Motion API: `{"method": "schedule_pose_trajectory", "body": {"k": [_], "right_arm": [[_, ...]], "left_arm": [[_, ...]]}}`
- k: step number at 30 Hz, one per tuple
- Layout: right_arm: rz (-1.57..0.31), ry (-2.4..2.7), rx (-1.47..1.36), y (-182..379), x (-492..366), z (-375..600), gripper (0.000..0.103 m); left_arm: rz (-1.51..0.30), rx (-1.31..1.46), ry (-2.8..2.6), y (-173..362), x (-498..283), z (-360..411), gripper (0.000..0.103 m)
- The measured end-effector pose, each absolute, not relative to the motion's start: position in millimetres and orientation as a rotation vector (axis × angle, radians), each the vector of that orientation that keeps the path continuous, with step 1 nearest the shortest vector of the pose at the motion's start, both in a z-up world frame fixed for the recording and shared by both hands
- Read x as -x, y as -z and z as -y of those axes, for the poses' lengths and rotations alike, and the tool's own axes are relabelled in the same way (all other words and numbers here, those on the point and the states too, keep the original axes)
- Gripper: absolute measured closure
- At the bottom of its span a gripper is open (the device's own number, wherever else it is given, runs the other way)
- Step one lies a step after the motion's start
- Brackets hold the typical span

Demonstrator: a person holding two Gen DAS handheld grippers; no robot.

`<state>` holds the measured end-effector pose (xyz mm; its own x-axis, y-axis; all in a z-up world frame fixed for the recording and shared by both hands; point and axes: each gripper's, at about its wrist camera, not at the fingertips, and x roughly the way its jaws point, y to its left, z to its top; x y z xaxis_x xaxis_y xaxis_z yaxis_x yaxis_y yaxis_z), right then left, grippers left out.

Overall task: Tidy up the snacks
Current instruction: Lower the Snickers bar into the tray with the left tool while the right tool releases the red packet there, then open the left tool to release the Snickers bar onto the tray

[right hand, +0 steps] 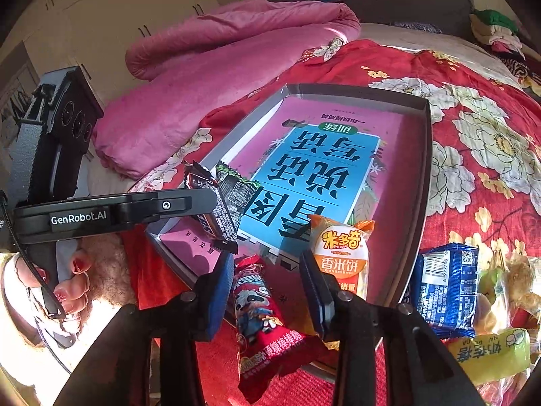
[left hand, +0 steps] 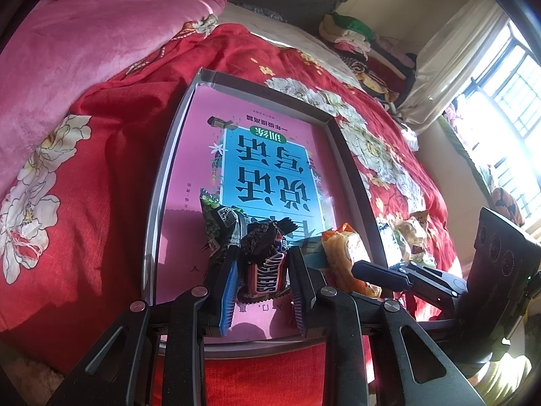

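A grey tray [left hand: 270,84] lies on the red flowered bedspread with a pink and blue book flat inside it. My left gripper [left hand: 263,253] is shut on a Snickers bar [left hand: 263,274], held over the tray's near left corner beside a green and black packet [left hand: 219,223]. In the right wrist view the same bar [right hand: 216,223] hangs from the left gripper. My right gripper [right hand: 267,264] is open, and a red snack packet [right hand: 260,311] lies between its fingers across the tray's [right hand: 426,169] near rim, with a gap on the right side. An orange rice cracker pack [right hand: 339,253] rests in the tray to the right.
Outside the tray's right wall lie a blue packet [right hand: 446,291], a yellow-green packet [right hand: 490,352] and other loose snacks. A pink quilt [right hand: 219,50] is bunched at the back left. A person's hand [right hand: 74,280] grips the left gripper's handle. Folded clothes [left hand: 355,37] are stacked near the window.
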<state>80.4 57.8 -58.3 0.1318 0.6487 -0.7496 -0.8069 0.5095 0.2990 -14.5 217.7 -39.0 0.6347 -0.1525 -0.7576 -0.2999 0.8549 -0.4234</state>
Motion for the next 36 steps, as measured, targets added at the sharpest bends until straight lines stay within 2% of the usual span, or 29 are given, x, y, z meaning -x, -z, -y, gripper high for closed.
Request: {"method": "schedule_pose_trajectory", "body": {"k": [22,36], "right_arm": [[-0.893,-1.010,0.329,44,-53,-8,0.060],[-0.899,-0.951,0.290,49,-67,-5,0.060]], "left_arm": [[-0.900,0.521,-0.058,38,11,-209,0.074],[-0.916,0.495,-0.054,40,8,-204,0.074]]}}
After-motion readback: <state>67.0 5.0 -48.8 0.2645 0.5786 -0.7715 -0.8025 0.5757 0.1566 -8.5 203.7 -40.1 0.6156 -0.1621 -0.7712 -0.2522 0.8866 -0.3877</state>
